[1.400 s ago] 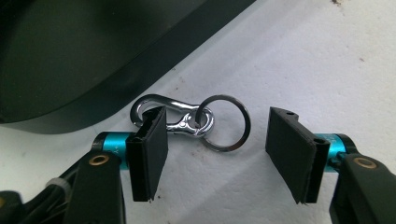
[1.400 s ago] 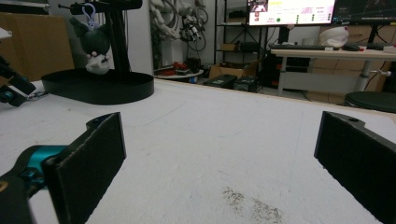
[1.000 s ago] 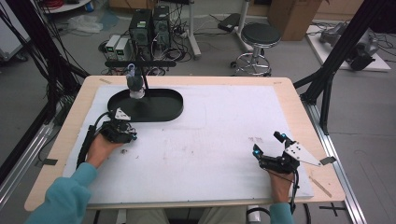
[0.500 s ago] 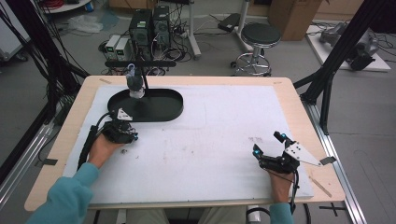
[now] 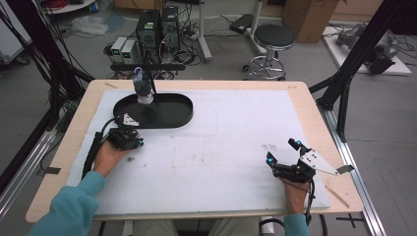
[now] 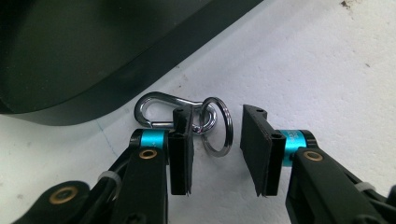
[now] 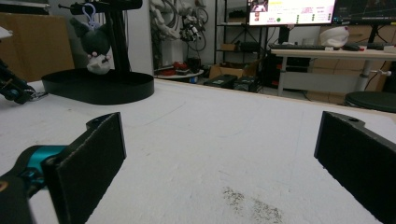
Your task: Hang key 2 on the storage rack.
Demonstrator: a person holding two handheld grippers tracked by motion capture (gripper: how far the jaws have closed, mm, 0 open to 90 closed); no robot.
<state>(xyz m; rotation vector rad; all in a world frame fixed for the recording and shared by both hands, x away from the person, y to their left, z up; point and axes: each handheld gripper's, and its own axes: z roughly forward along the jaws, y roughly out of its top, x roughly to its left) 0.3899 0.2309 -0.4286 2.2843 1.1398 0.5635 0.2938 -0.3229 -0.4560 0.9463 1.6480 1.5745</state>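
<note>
A silver carabiner [image 6: 161, 94] joined to a key ring [image 6: 215, 153] lies on the white table mat beside the black oval base [image 6: 70, 56]. My left gripper [image 6: 217, 140] points down over it and its jaws have just been closing. The ring sits between them: the left pad [image 6: 180, 154] stands over the link and the right pad [image 6: 254, 149] is clear of the ring. In the high view the left gripper [image 5: 129, 136] is at the base's near edge. My right gripper [image 5: 281, 151] rests open at the table's right, with nothing between its jaws.
The black oval base [image 5: 169, 114] carries a post with a crossbar, and a dark plush toy [image 5: 142, 88] hangs from it. The plush [image 7: 97, 49] also shows far left in the right gripper view. Wooden table edges frame the white mat [image 5: 221, 132].
</note>
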